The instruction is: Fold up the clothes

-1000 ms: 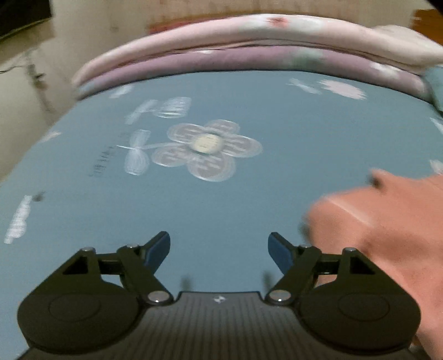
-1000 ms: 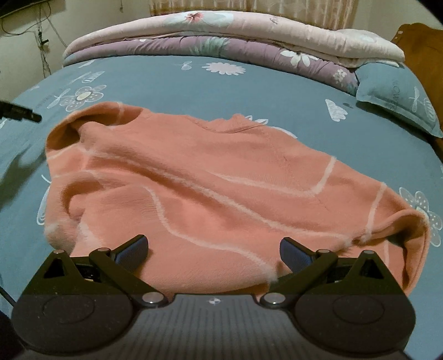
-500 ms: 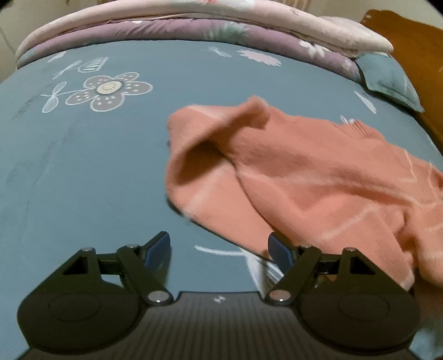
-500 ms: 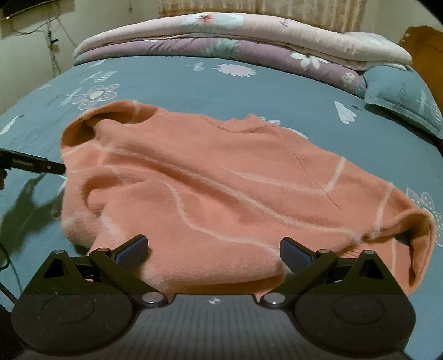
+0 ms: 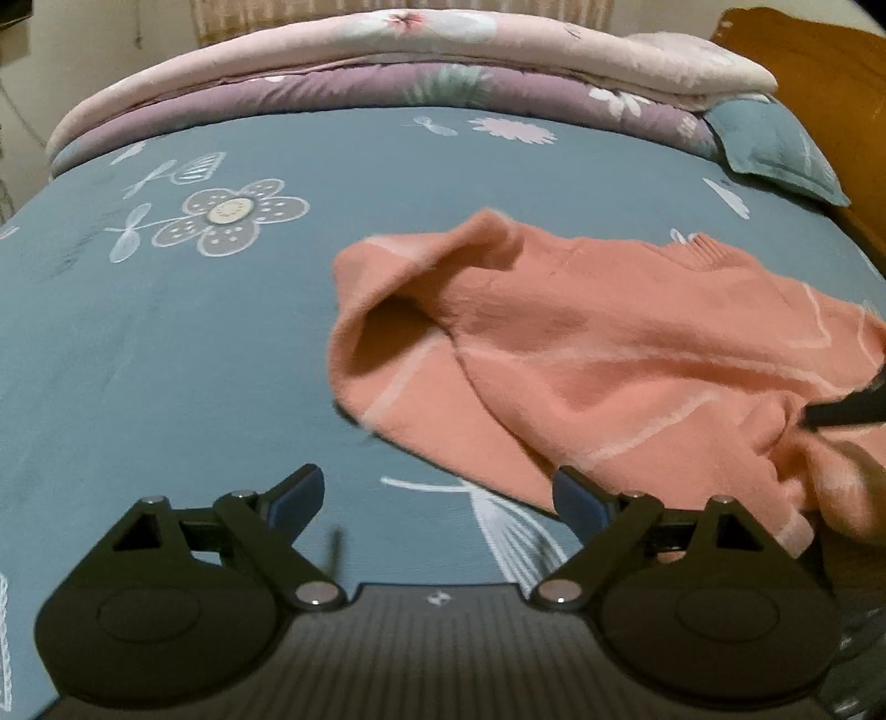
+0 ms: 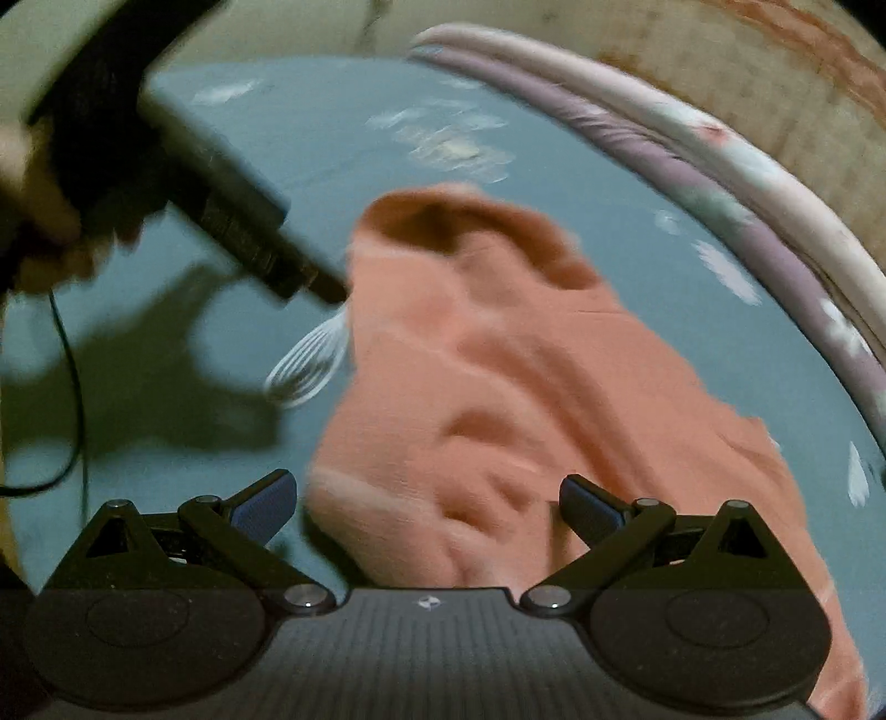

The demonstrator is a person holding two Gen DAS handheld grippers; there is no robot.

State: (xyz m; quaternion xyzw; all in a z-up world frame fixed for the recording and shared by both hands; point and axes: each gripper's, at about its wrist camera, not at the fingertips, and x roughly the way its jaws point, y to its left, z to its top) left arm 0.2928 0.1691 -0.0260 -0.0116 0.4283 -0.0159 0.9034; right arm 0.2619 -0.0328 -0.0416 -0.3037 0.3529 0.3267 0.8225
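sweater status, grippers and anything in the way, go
Left gripper just opened wider, empty. Right gripper open over sweater, nothing gripped. Sweater crumpled, unfolded on bedsheet. Nothing blocking.

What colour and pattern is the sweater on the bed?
Salmon-orange knit sweater with thin, pale wavy lines across it; it shows best in the left wrist view.

A home bedroom. A bed point(image 5: 166, 343) takes up most of the view, spread with a blue flower-print sheet, with folded quilts point(image 5: 387, 61) stacked along its far edge and a matching pillow point(image 5: 775, 149) beside a wooden headboard point(image 5: 819, 77). A curtain point(image 5: 221, 16) hangs behind.
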